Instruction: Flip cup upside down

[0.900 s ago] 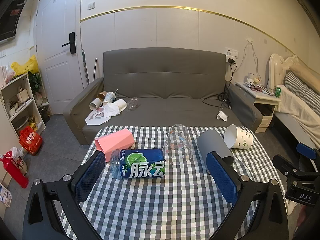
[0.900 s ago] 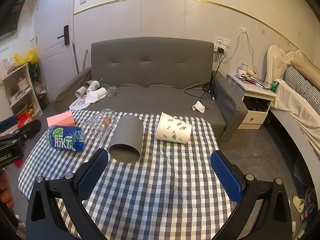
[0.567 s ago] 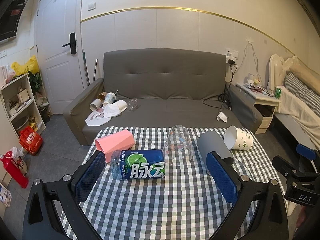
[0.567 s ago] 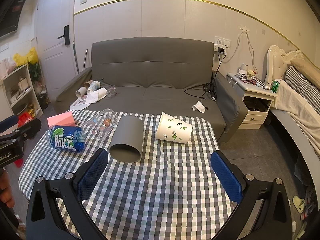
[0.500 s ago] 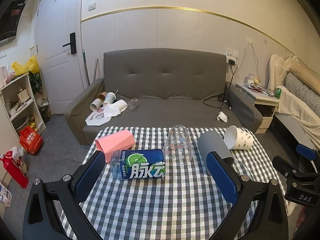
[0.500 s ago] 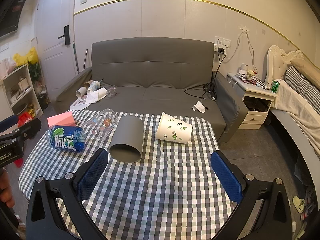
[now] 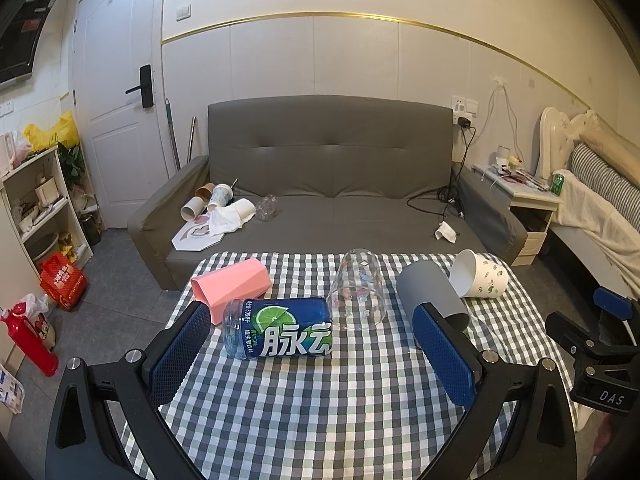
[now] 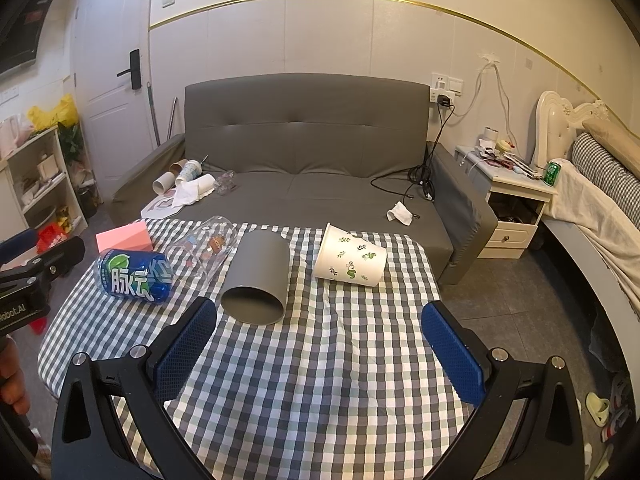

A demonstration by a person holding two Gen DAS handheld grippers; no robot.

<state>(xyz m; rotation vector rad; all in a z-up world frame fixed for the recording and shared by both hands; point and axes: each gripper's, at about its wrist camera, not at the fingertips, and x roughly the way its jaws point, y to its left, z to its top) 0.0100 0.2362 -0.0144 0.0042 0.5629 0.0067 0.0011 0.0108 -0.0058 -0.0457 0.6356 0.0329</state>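
Both claws spread wide and empty: left claw [image 7: 312,356] low over the checked tabletop [image 7: 320,408], right claw [image 8: 320,352] likewise. Just beyond the left claw, one blue bottle [image 7: 278,334] lying flat. Touching the bottle's far right end, one clear glass cup [image 7: 357,290] on its side, printed with small cartoon figures, nothing inside. Right of the bottle past the glass, one grey cup [image 8: 258,278] tipped over, mouth toward the claws, hollow and bare. Farther right, one white leaf-patterned cup [image 8: 350,262], also toppled. Behind the bottle, one pink box [image 7: 230,286].
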